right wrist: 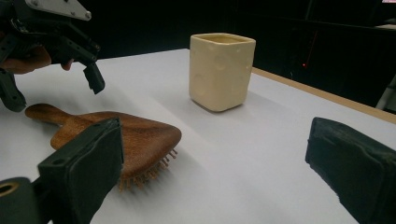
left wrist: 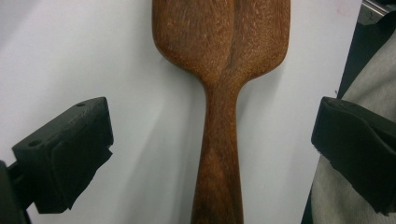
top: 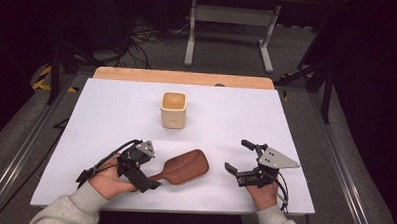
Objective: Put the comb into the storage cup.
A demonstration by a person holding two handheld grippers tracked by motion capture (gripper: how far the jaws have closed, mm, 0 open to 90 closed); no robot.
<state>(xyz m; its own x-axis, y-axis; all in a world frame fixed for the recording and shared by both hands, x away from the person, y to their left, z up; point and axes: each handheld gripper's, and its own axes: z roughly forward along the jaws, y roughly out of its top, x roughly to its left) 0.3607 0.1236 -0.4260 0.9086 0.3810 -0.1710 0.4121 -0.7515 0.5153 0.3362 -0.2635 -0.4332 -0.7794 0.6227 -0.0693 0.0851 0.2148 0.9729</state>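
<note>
A brown wooden hairbrush [top: 184, 167] lies bristles down on the white table near the front. Its handle points toward my left gripper [top: 152, 171]. In the left gripper view the handle [left wrist: 219, 163] runs up between the two black jaws of that gripper [left wrist: 215, 121], which stand wide apart with clear gaps on both sides. The right gripper view shows the left gripper [right wrist: 53, 91] hovering over the handle end of the brush [right wrist: 135, 135]. My right gripper [top: 237, 155] rests open to the right of the brush, nothing between its jaws [right wrist: 215, 135].
A cream square cup [top: 173, 110] stands upright behind the brush, mid-table, seen also in the right gripper view as the cup [right wrist: 220, 70]. The white table top [top: 111, 119] has a wooden strip [top: 182, 77] along its far edge. Dark floor, cables and a stand lie beyond.
</note>
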